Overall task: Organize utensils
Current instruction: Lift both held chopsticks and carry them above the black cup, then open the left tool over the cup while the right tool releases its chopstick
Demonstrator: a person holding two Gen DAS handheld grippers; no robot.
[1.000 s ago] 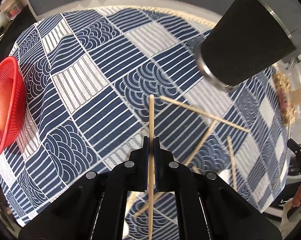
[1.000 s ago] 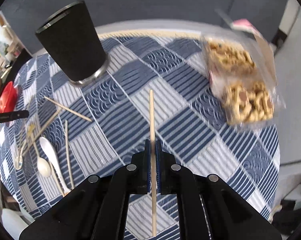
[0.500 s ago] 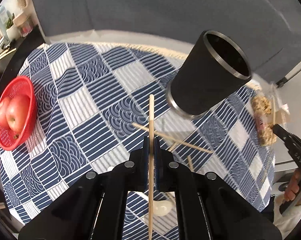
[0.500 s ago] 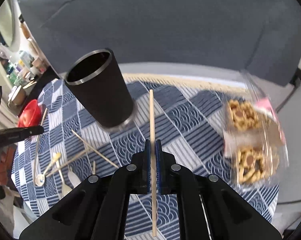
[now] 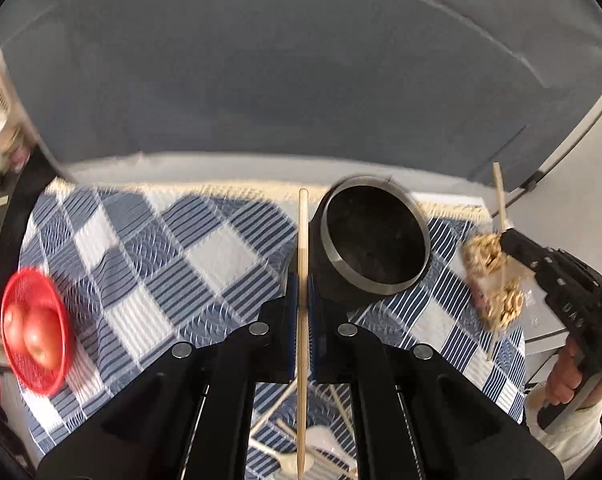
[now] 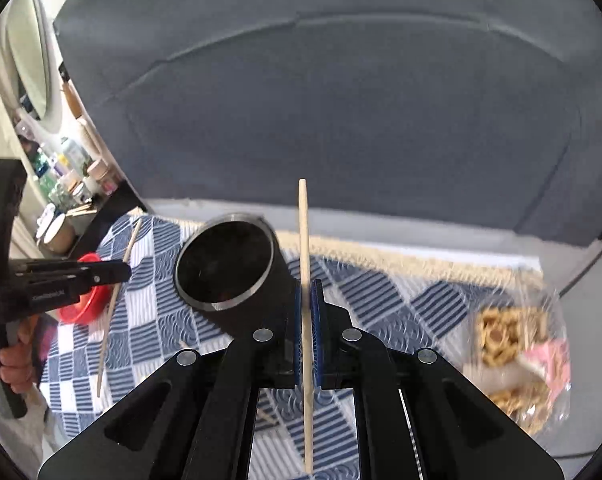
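The likeliest slip from here, as I judge it, is a miss at the rim: each wooden chopstick is pinched at a single point along its length, so any roll of a wrist would swing its long free end wide, and a tip could catch the steel lip of the black cup (image 5: 375, 240) or tip that cup over on the soft blue-and-white patterned tablecloth (image 5: 205, 256). With both sticks heading for one mouth, they might also cross and knock each other loose. The left gripper (image 5: 303, 292) has its jaws closed tight on a pale chopstick (image 5: 302, 236), which stands nearly vertical in the centre of the left view, its top just left of the cup's mouth. The right gripper (image 6: 308, 304) is likewise clamped on its own chopstick (image 6: 304, 236), upright in mid-frame, just right of the cup (image 6: 225, 264). The sticks look thin, smooth, straight and light, prone to pivot in a narrow pinch. More chopsticks and a white spoon (image 5: 321, 440) lie on the cloth at the bottom of the left view, half hidden behind the gripper. A red basket of apples (image 5: 33, 328) sits at the left edge, and a clear bag of snacks (image 6: 513, 344) lies at lower right in the right view, both well apart from the cup.
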